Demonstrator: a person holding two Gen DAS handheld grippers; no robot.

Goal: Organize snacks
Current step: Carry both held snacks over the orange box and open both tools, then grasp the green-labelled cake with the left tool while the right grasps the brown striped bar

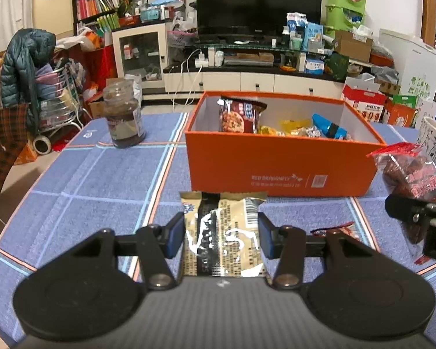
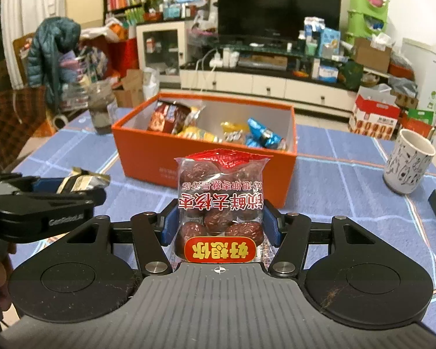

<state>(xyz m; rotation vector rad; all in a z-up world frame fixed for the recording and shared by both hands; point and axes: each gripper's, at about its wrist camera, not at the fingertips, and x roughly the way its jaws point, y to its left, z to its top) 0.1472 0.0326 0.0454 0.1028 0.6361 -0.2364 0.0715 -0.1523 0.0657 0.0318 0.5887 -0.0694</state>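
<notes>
Right tongs (image 2: 219, 226) at 6 o'clock, blue pads pressed on both sides of clear packet of dried red dates (image 2: 220, 200), packet upright, red seal on top. Orange box (image 2: 189, 157) toward 12 o'clock behind packet, lid off, holding snack packets: brown one at its left end, yellow in middle, blue at right. Left tongs (image 2: 72, 187) at 9 o'clock, gripping gold-and-black packet (image 2: 82, 181). Patterned cup (image 2: 408, 163) at 3 o'clock on blue checked surface (image 2: 348, 192). Dark jar (image 2: 101, 110) at 10 o'clock beside box.
</notes>
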